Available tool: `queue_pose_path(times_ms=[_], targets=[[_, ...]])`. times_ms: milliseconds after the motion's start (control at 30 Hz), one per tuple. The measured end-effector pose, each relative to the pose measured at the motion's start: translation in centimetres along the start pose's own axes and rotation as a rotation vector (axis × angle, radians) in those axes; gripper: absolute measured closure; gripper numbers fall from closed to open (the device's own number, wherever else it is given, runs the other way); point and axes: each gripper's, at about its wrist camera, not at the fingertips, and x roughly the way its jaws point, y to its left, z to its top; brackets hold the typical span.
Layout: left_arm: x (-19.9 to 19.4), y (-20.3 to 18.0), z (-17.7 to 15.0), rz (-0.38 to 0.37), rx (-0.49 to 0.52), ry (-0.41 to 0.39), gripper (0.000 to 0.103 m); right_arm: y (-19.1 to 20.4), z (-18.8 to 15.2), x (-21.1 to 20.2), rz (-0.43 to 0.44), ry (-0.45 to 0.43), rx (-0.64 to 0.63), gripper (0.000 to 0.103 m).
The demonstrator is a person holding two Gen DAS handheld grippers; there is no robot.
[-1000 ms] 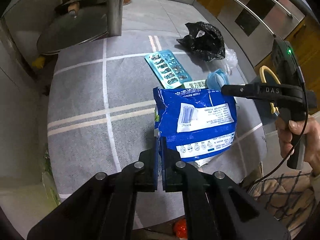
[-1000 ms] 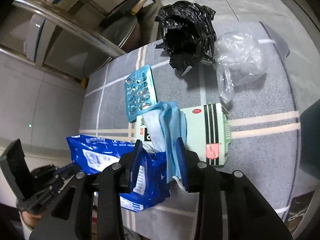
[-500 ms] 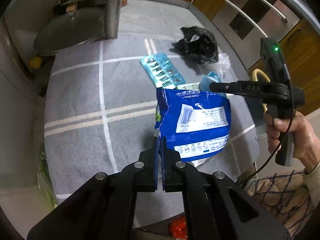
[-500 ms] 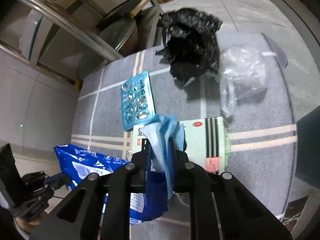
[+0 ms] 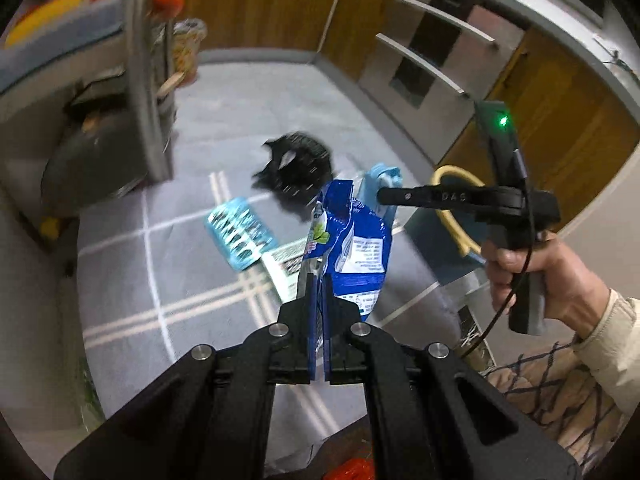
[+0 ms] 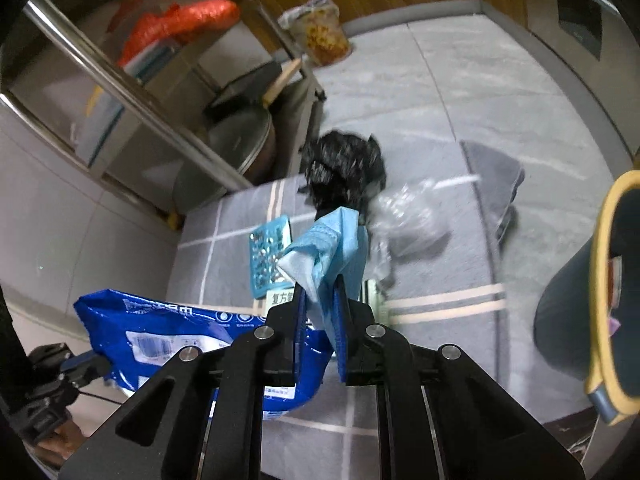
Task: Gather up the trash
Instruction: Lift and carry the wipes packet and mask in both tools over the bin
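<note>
left hand-held gripper (image 5: 319, 280) pinches the blue wipes pack (image 5: 352, 236); right hand-held gripper (image 6: 320, 300) seemingly clamps the face mask (image 6: 332, 248).

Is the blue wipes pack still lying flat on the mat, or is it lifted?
Lifted. The left gripper is shut on the blue wipes pack, which hangs crumpled above the grey mat.

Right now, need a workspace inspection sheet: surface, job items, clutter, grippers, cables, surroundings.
Surface: grey mat with pale stripes.
Job's things: blue wipes pack and light-blue face mask both lifted; blister pack, medicine box, black bag, clear bag on the mat.
Clutter: nothing seen.
Grippers: left gripper shut on the pack; right gripper shut on the mask.
Cables: black lead off the right handle.
Surroundings: metal rack, wood cabinets, yellow-rimmed bin.
</note>
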Motion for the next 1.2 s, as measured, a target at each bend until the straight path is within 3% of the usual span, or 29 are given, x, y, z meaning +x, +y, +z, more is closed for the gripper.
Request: queue_pose_path(times_ms=[233,433,633,767,933,1200], targets=[[-2.3,-3.6,1.9,-0.075,0.062,-0.072,0.102,-3.1,0.1,-3.4,-0.029,-0.077,0.032,0.09],[-2.5,-5.9,2.6,-0.091,0.104,-0.092,0.102,-6.0,-0.2,-5.4,-0.061,-0.107,0.082,0.09],[-1.7,-7.6,3.9,-0.105,0.124,-0.096,0.102,-7.2,-0.2,-9.9,-0.092,-0.163,0.061,0.09],[-1.1,-9.8,5.2,-0.121,0.155,-0.105,0.102,-8.6,-0.6,-13.9,-0.159,-0.205,0.026,0.09],[1.1,-13.5,7.0,-0.159,0.197,-0.094,0.102,-12.9,-1.7,-18.6,-0.249,-0.231,0.047,0.09],[8.5,-20.7,10.3,-0.214,0.254,-0.018,0.103,-20.2,-4.0,-21.0,-0.272,-0.213,0.181,0.09]])
